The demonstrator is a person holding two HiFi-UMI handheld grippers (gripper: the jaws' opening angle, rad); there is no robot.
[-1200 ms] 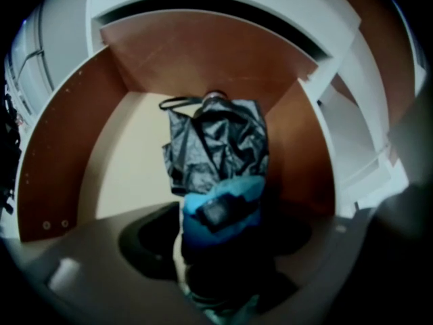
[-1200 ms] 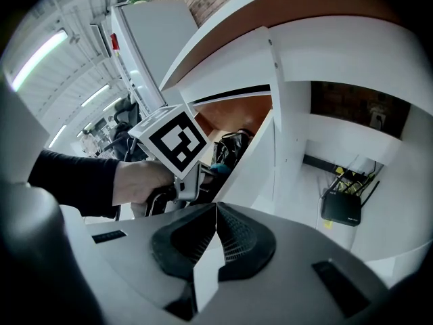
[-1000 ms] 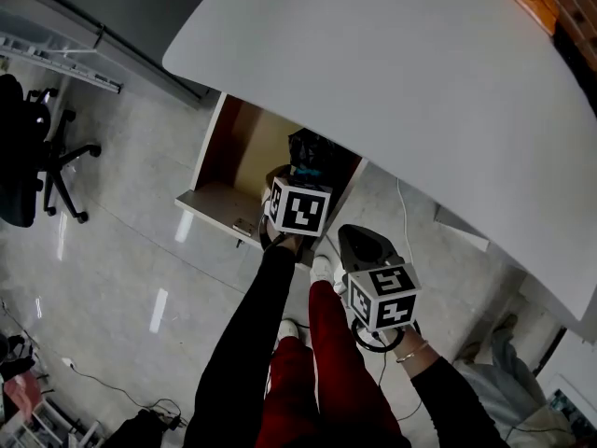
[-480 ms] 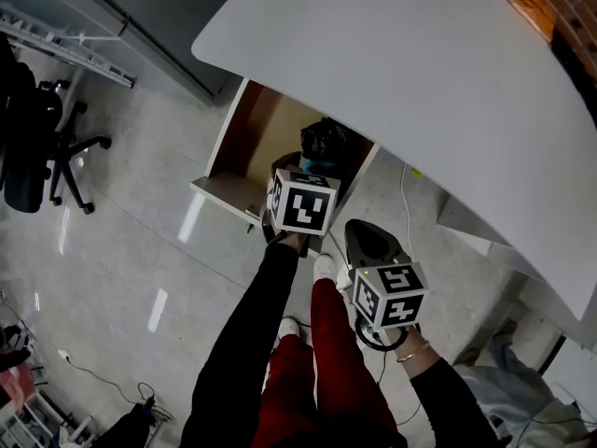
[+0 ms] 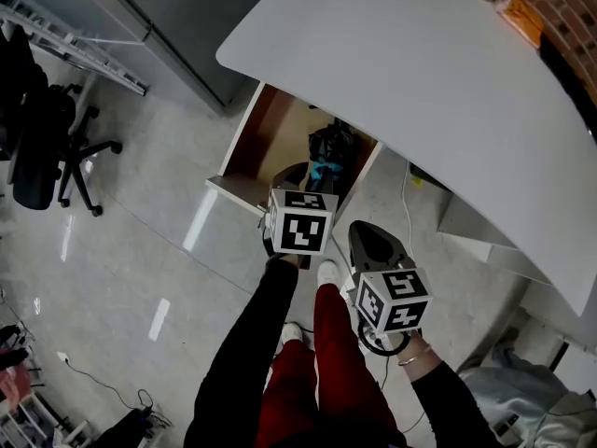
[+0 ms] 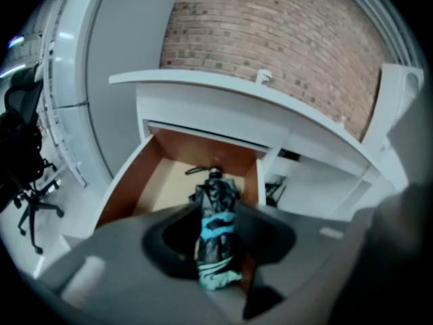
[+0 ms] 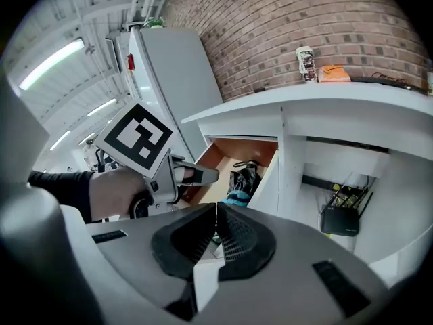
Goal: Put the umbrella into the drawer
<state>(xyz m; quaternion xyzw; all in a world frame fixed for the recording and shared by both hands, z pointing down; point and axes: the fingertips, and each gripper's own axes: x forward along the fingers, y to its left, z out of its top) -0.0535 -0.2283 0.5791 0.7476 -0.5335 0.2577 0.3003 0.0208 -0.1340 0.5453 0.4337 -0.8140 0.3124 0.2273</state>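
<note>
Black sleeve (image 5: 247,348) on the left arm, dark sleeve (image 5: 450,401) on the right, thin bracelet (image 5: 411,353) at that wrist, red trousers (image 5: 328,376), white shoes (image 5: 326,271).

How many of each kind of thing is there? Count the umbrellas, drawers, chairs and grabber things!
umbrella: 1, lying in the drawer
drawer: 1, open
office chair: 1
grippers: 2, the left gripper with its jaws closing on nothing, the right gripper shut and empty
total: 5

Blk office chair (image 5: 35,143) on floor, well apart from wht table (image 5: 448,73); router (image 7: 342,220) under it; brick wall (image 6: 270,32) behind.
</note>
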